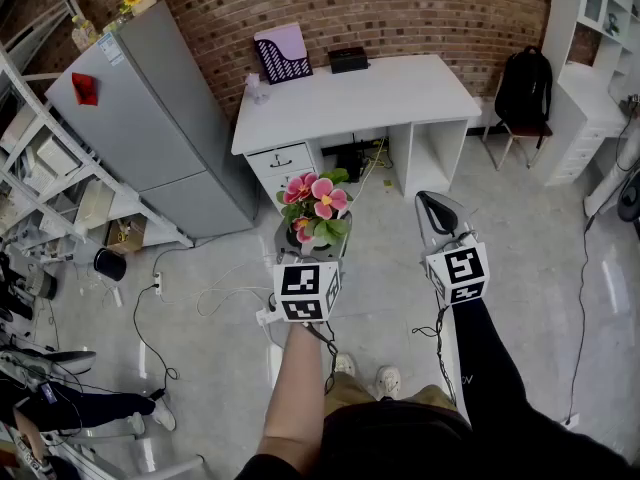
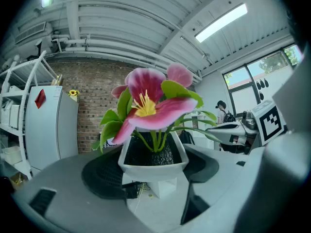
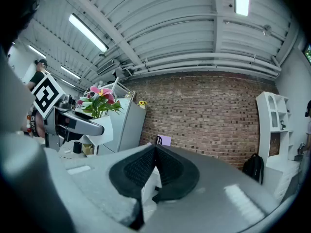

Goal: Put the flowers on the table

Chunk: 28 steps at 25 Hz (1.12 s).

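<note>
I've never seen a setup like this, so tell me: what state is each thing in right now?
Potted flowers: upright, held off the floor.
Left gripper: jaws closed on the potted flowers' pot.
Right gripper: jaws together, empty.
Fridge: doors shut.
Desk drawer: shut.

Left gripper (image 1: 312, 253), frame centre, level, jaws clamped on flower pot (image 2: 153, 168); right gripper (image 1: 432, 208), centre-right, level, jaws together, empty.

The right gripper (image 3: 155, 154) has its black pads pressed together, nothing between them. At far left, the left gripper (image 3: 73, 123) carries pink potted flowers (image 3: 99, 100) before a grey refrigerator (image 3: 130, 123) and a brick wall (image 3: 209, 115).
</note>
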{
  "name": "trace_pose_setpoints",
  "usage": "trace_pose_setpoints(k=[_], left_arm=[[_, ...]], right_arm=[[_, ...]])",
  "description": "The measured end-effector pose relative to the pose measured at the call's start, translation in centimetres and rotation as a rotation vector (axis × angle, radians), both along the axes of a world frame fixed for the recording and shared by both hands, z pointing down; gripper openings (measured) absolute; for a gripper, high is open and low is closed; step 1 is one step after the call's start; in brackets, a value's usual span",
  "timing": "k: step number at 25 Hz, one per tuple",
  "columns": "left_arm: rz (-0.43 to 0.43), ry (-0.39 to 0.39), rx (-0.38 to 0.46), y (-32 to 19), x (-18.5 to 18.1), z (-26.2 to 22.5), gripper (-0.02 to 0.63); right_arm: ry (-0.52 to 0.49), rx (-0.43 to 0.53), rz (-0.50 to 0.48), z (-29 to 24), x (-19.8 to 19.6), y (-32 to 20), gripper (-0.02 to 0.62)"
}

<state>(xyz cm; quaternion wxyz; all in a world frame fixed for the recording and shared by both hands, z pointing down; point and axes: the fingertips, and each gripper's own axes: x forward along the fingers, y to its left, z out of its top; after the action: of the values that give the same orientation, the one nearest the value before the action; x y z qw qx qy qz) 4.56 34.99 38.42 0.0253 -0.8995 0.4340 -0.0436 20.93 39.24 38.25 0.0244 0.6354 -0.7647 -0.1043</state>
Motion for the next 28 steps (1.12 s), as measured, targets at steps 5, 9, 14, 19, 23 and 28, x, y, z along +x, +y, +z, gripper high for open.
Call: trace_pose_setpoints(k=[5, 9, 14, 19, 23, 28], left_arm=[[-0.004, -0.005, 0.016, 1.4, 0.6, -0.4, 0.345], [-0.014, -0.004, 0.024, 2.0, 0.6, -0.9, 0.346], [-0.041, -0.007, 0.039, 2.1, -0.4, -1.9, 0.345], [-0.078, -0.024, 0.057, 0.8, -2.2, -2.5, 0.347], [-0.121, -0.023, 0.055, -1.9, -4.4, -2.5, 0.347], [-0.157, -0.019, 0.064, -7.3, -6.4, -2.6, 0.346]], right_arm=[[-0.027, 0.019, 0.004, -0.4, 1.0, 1.5, 0.000], [-0.055, 0.032, -0.020, -0.7, 1.0, 1.9, 0.000], [-0.054, 0.047, -0.067, -1.7, -0.5, 1.4, 0.000], [-0.045, 0.058, -0.136, -2.4, -3.4, -0.7, 0.000], [-0.043, 0.056, -0.179, -2.3, -5.5, -3.9, 0.000], [-0.035, 0.044, -0.229, -2.0, -7.7, -9.9, 0.000]])
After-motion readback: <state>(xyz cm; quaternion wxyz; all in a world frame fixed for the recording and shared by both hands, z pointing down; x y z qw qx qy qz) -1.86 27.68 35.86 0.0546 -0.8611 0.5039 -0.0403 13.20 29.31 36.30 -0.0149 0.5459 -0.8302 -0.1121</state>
